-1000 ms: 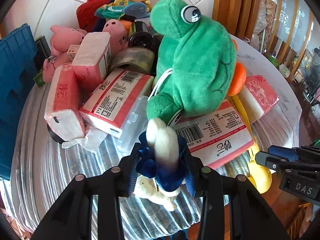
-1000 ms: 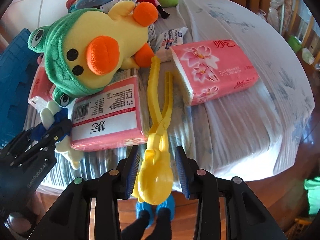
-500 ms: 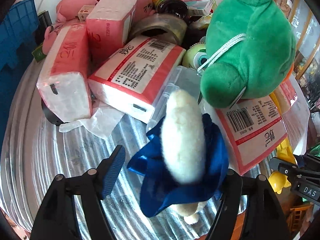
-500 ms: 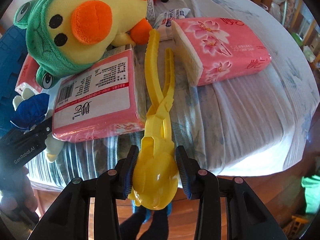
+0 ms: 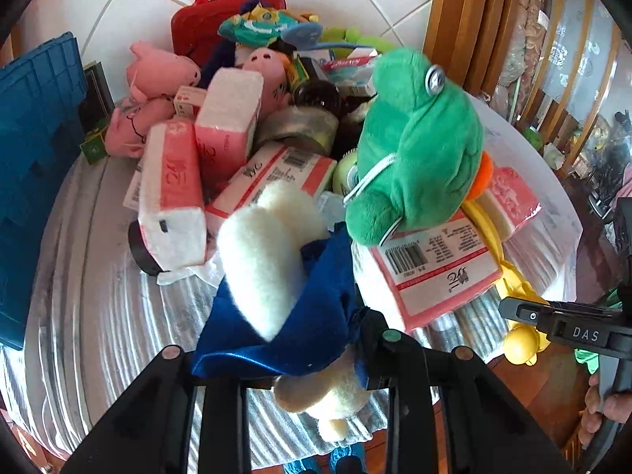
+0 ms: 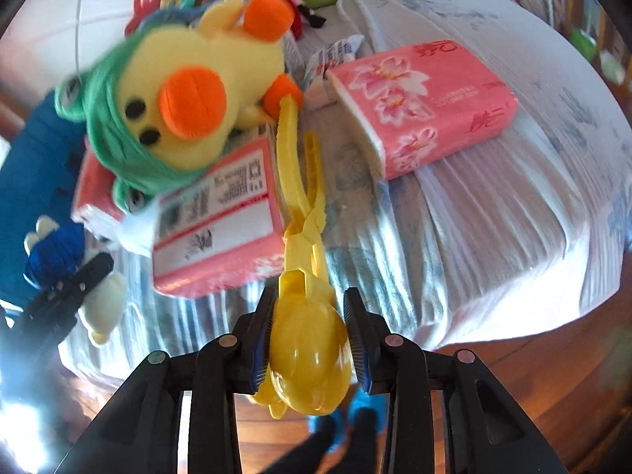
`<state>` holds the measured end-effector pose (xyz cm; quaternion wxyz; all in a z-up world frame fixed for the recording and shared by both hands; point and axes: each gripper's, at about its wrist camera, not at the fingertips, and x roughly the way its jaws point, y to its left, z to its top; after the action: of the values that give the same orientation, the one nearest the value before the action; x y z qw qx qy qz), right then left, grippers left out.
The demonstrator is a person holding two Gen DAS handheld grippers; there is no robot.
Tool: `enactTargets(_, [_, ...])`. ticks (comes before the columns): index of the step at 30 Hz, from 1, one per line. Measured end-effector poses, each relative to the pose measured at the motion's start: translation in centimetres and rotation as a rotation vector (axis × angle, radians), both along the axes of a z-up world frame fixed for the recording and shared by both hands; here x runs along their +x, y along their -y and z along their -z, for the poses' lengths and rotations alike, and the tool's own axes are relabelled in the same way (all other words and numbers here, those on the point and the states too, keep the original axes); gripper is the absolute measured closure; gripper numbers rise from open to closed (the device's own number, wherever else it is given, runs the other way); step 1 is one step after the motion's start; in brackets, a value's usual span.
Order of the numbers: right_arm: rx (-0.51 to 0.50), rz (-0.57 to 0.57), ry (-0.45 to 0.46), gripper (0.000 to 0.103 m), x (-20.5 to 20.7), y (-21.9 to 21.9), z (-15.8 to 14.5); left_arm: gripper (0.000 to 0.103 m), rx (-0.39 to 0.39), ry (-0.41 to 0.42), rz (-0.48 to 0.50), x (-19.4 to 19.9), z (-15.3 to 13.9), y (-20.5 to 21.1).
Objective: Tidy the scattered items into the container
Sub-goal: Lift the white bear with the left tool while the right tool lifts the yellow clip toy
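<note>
My left gripper is shut on a white plush toy in a blue garment, held just above the striped tablecloth; the cloth hides the fingertips. In the right wrist view the same toy hangs at the far left in that gripper. My right gripper is closing, and both pads lie against the round head of the yellow snowball tongs, at the table's near edge. The tongs' handles run away between two tissue packs. A blue crate stands at the left.
A yellow duck plush in a green frog hood lies on a pink tissue pack. Another pink pack lies to the right. Behind are pink plush toys, more tissue packs, a tape roll and a red case.
My left gripper opened wide around the plush toy, then shut on it again and lifted it. My right gripper slid further over the tongs' yellow head and narrowed onto it.
</note>
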<state>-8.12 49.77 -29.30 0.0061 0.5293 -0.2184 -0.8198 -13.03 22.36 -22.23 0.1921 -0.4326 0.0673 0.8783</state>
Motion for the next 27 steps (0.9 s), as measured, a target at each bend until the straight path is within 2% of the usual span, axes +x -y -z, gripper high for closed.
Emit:
enactTargets(4, [0.08,0.0,-0.043,0.07,0.5,0.7,-1.9,0.076,0.01,-0.052,-0.004,0.0,-2.1,-0.6])
enactTargets(7, [0.17,-0.013,-0.095,0.07,-1.0,0.9,-3.6,0.076,0.015,-0.068,-0.003,0.2,-3.3,-1.3])
enactTargets(12, [0.202,-0.015,-0.189,0.071,-2.5,-0.8,-7.7,0.076,0.03,-0.104,-0.007,0.3,-5.1,-1.0])
enactTargets(17, [0.246,-0.037,-0.278,0.073,-4.0,0.6,-11.6,0.076,0.044,-0.176,-0.037,0.1,-7.9,-0.5])
enactTargets(19, [0.262,-0.047,-0.29,0.073,-5.1,1.0,-12.2,0.076,0.044,-0.197,-0.055,-0.1,-8.8,-0.3])
enactTargets(21, [0.266,-0.05,-0.264,0.073,-6.3,0.6,-11.6,0.076,0.037,-0.203,-0.069,-0.4,-9.1,-0.1])
enactTargets(24, [0.224,-0.053,-0.175,0.074,-6.7,-0.4,-7.9,0.076,0.022,-0.192,-0.077,-0.7,-8.3,0.0])
enactTargets(27, [0.166,-0.061,-0.073,0.074,-6.5,-0.9,-3.7,0.076,0.011,-0.147,-0.068,-1.0,-6.1,-0.5])
